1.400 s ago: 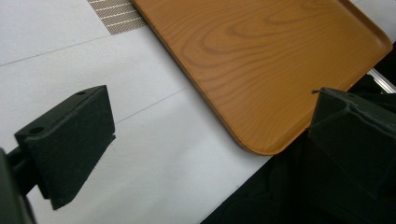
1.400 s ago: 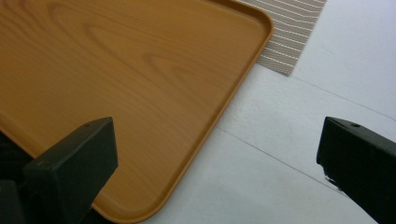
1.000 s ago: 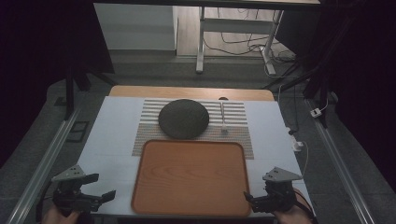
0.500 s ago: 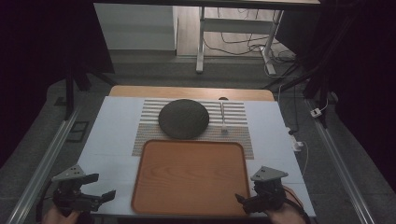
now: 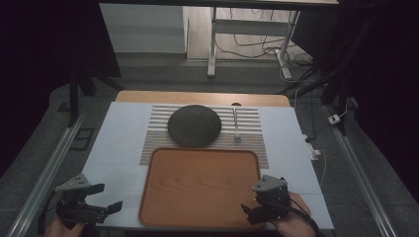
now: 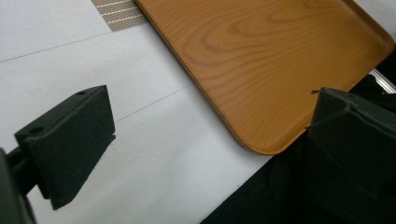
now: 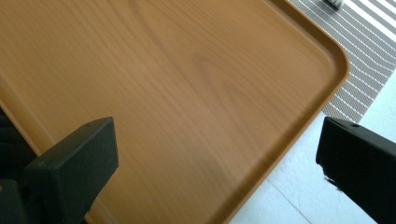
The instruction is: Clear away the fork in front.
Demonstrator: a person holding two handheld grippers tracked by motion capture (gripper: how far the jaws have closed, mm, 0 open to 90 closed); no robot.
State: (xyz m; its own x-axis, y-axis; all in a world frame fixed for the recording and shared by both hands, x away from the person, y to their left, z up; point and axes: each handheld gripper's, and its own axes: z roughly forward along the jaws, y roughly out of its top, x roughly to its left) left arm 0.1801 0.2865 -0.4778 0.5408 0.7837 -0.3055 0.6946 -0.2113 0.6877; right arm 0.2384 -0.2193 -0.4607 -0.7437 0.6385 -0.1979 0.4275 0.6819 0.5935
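We see a wooden tray [image 5: 197,185], orange-brown with visible grain, rounded corners and a low raised rim, lying flat and bare at the near middle of the white table [image 5: 118,148]. Its far edge overlaps a striped mat [image 5: 247,118], which carries a dark round plate [image 5: 193,125] and a spoon [image 5: 236,123]. Our left gripper [image 5: 101,207] sits left of the tray, jaws apart. Our right gripper [image 5: 249,210] hangs over the tray's near right corner, jaws wide apart.
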